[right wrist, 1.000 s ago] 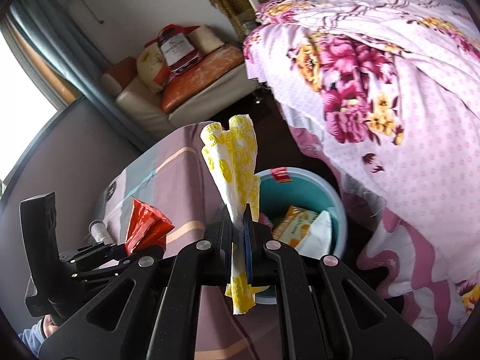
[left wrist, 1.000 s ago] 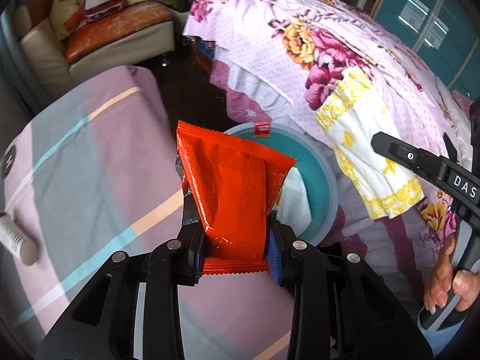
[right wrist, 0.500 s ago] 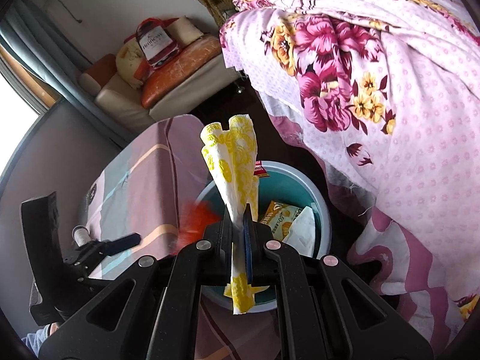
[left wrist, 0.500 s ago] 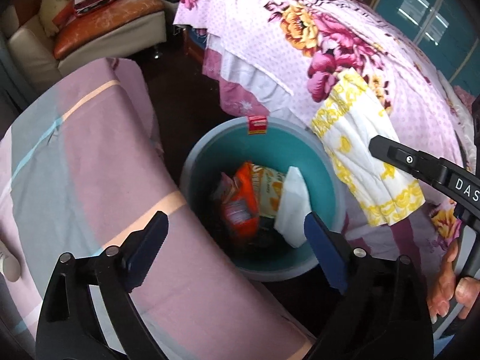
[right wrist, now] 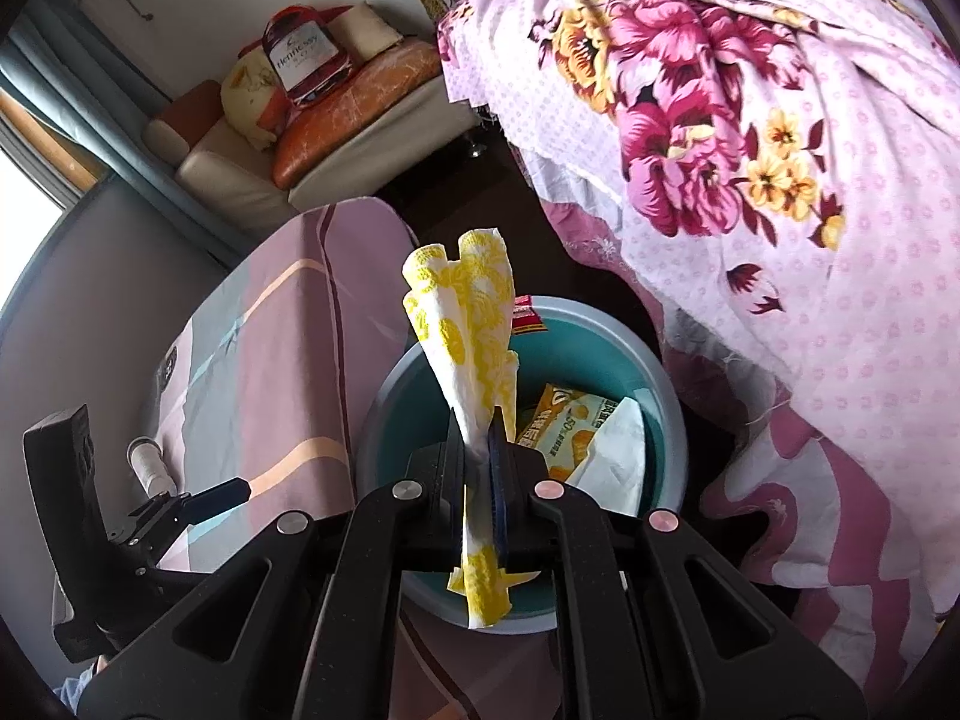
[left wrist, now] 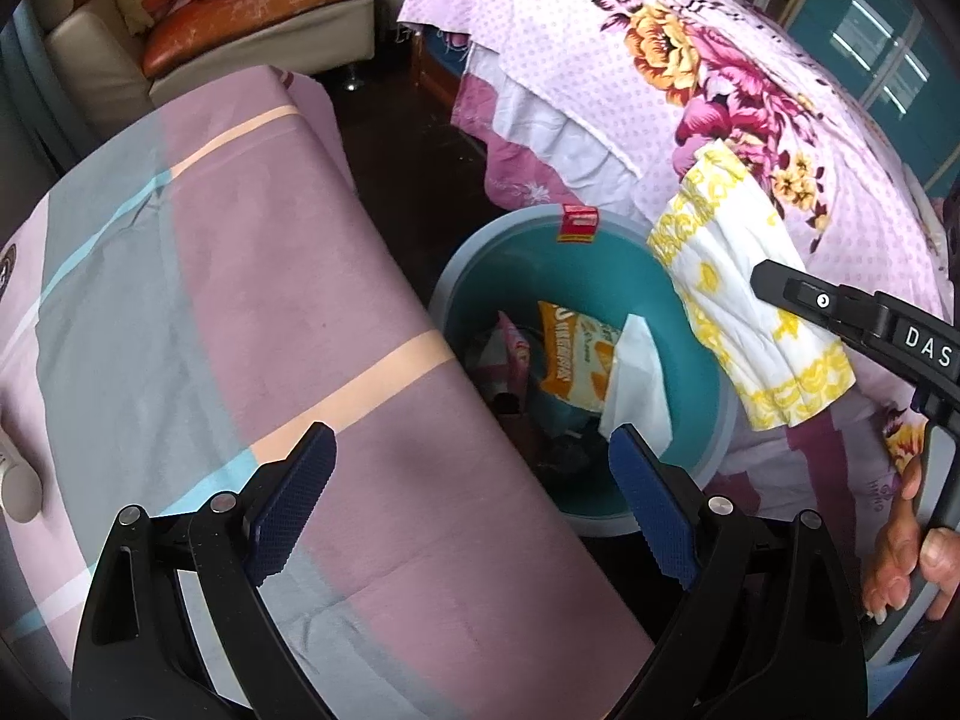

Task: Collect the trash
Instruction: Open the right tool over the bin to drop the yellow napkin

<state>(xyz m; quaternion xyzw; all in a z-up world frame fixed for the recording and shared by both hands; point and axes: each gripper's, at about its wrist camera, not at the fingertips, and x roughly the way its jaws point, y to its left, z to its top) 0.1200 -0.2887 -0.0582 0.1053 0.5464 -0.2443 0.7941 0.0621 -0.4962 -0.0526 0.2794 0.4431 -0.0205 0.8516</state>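
A white napkin with yellow print (right wrist: 474,348) stands pinched in the right gripper (right wrist: 480,468), fanning upward beyond its tips. Just past and below them sits the teal bin (right wrist: 672,420), holding an orange snack bag (right wrist: 561,426) and white paper (right wrist: 618,450).

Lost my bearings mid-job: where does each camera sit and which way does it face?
Left wrist: on the left tool, open, looking down at striped cloth and bin; the person's hand shows.
Right wrist: on the right tool, clamping the yellow napkin above the bin.
Both share bin, napkin, floral bedspread.
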